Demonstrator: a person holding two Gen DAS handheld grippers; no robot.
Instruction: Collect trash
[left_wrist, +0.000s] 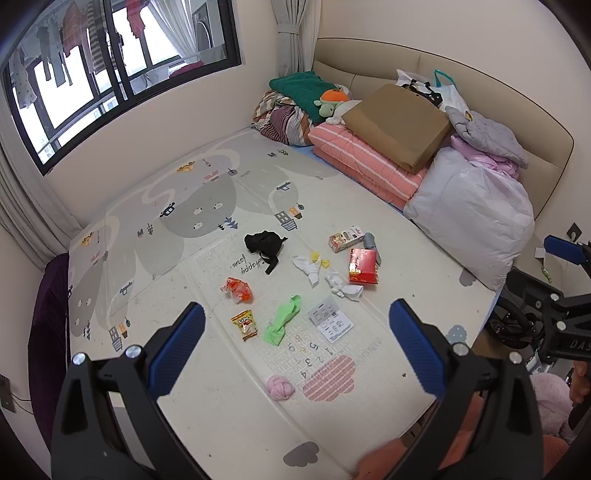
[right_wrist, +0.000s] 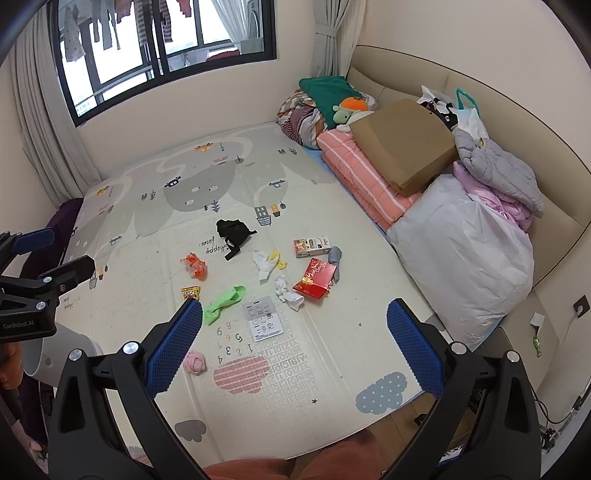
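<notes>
Trash lies scattered on a patterned play mat (left_wrist: 221, 424) on the bed. I see a yellow snack packet (left_wrist: 244, 324) (right_wrist: 191, 293), an orange wrapper (left_wrist: 237, 290) (right_wrist: 194, 264), a paper leaflet (left_wrist: 330, 323) (right_wrist: 263, 318), crumpled white tissues (left_wrist: 343, 287) (right_wrist: 289, 292), a red box (left_wrist: 364, 271) (right_wrist: 316, 282), a small printed carton (left_wrist: 345, 238) (right_wrist: 312, 246), a green cloth (left_wrist: 282, 323) (right_wrist: 223, 303), a pink ball (left_wrist: 280, 387) (right_wrist: 194, 362) and a black cloth (left_wrist: 266, 244) (right_wrist: 232, 232). My left gripper (left_wrist: 297, 343) and right gripper (right_wrist: 295, 339) are both open, empty, held above the mat's near edge.
Folded pink bedding (left_wrist: 365, 166), a brown paper bag (left_wrist: 399, 123), a big white plastic bag (left_wrist: 469, 210) and clothes pile along the headboard at right. A window (left_wrist: 110, 74) is on the far wall. A white round object (right_wrist: 55, 350) stands at left.
</notes>
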